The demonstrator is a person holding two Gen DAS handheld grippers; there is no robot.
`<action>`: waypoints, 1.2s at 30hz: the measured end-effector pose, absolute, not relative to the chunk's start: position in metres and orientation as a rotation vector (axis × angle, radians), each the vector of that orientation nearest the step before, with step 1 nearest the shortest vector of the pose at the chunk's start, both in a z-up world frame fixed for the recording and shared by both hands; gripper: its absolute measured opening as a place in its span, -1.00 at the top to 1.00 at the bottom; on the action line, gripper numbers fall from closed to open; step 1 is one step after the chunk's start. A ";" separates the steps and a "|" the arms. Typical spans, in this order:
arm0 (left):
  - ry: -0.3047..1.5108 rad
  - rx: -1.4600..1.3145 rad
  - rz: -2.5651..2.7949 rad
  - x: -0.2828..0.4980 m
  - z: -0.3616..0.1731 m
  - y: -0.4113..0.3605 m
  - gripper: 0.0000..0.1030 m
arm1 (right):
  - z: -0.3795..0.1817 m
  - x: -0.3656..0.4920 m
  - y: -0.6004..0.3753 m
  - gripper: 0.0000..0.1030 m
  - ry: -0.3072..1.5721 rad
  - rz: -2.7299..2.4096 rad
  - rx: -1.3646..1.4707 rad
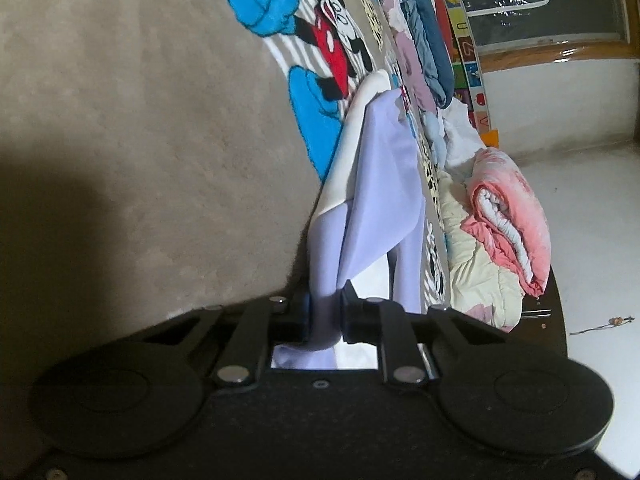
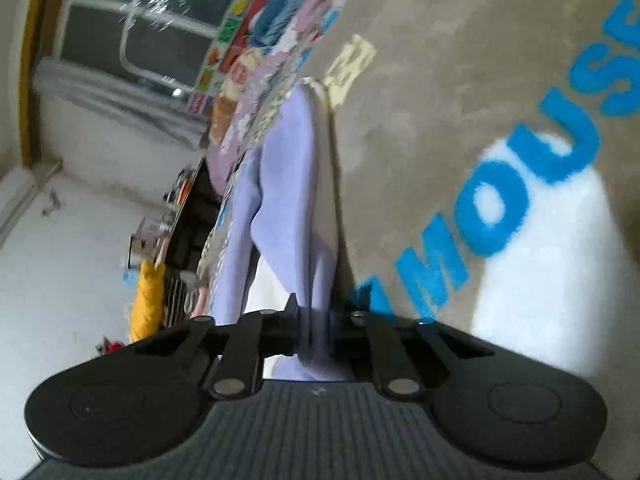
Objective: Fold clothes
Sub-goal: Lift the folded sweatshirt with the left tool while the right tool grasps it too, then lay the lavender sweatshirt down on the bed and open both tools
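While the left wrist view looks along the left tool (image 1: 325, 312), its jaws are clamped on a bunched edge of the lavender garment (image 1: 372, 184). From the jaws, the garment runs toward 12 o'clock and lies on the beige cartoon-mouse blanket (image 1: 140, 120), showing a white inner layer along its 10 o'clock edge. At 3 o'clock of the garment, a rolled pink quilt (image 1: 516, 216) rests on a cream quilt (image 1: 476, 264). At 1 o'clock, a blue garment (image 1: 432, 44) lies in a pile of clothes, with a window (image 1: 552, 0) beyond.

As seen in the right wrist view, which is motion-blurred, the right tool (image 2: 314, 328) is likewise clamped on a bunched edge of the lavender garment (image 2: 288, 176). The garment extends toward 12 o'clock over the blanket (image 2: 440, 100), with blue lettering (image 2: 500, 200) at 3 o'clock. At 9 o'clock, a yellow cloth (image 2: 146, 300) hangs beside the bed.
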State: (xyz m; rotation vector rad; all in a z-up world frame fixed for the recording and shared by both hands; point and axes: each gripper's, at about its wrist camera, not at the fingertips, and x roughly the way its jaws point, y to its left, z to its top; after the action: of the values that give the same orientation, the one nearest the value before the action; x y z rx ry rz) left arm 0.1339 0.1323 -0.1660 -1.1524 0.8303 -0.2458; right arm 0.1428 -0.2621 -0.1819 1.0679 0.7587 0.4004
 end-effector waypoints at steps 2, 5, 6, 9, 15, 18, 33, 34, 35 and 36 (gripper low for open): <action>0.809 -1.169 -0.247 0.129 -0.167 0.133 0.86 | -0.179 0.145 -0.258 0.85 0.759 0.401 1.037; 0.783 -1.192 -0.248 0.122 -0.166 0.134 0.88 | -0.177 0.140 -0.258 0.83 0.742 0.394 1.047; 0.782 -1.198 -0.248 0.119 -0.166 0.134 0.88 | -0.175 0.136 -0.259 0.83 0.739 0.392 1.044; 0.782 -1.219 -0.247 0.108 -0.164 0.133 0.88 | -0.172 0.126 -0.263 0.83 0.745 0.399 1.032; 0.818 -1.261 -0.236 0.082 -0.170 0.133 0.88 | -0.165 0.106 -0.273 0.81 0.789 0.420 0.950; 0.838 -1.246 -0.256 0.081 -0.168 0.136 0.83 | -0.163 0.096 -0.276 0.72 0.790 0.420 0.890; 0.603 -0.202 -0.401 0.050 -0.063 0.101 -0.42 | -0.094 0.039 -0.268 -0.04 0.479 0.446 0.073; 0.591 -0.108 -0.404 0.047 -0.063 0.094 -0.42 | -0.095 0.033 -0.263 -0.04 0.471 0.451 -0.010; 0.578 -0.015 -0.406 0.044 -0.064 0.087 -0.42 | -0.097 0.028 -0.258 -0.04 0.464 0.452 -0.089; 0.564 0.079 -0.407 0.041 -0.064 0.080 -0.42 | -0.100 0.024 -0.254 -0.04 0.462 0.452 -0.157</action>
State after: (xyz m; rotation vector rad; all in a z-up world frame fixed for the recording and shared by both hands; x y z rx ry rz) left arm 0.0405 0.0805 -0.0642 0.0789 0.5641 -0.4070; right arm 0.0238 -0.2540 -0.1000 -0.1565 0.4615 0.4517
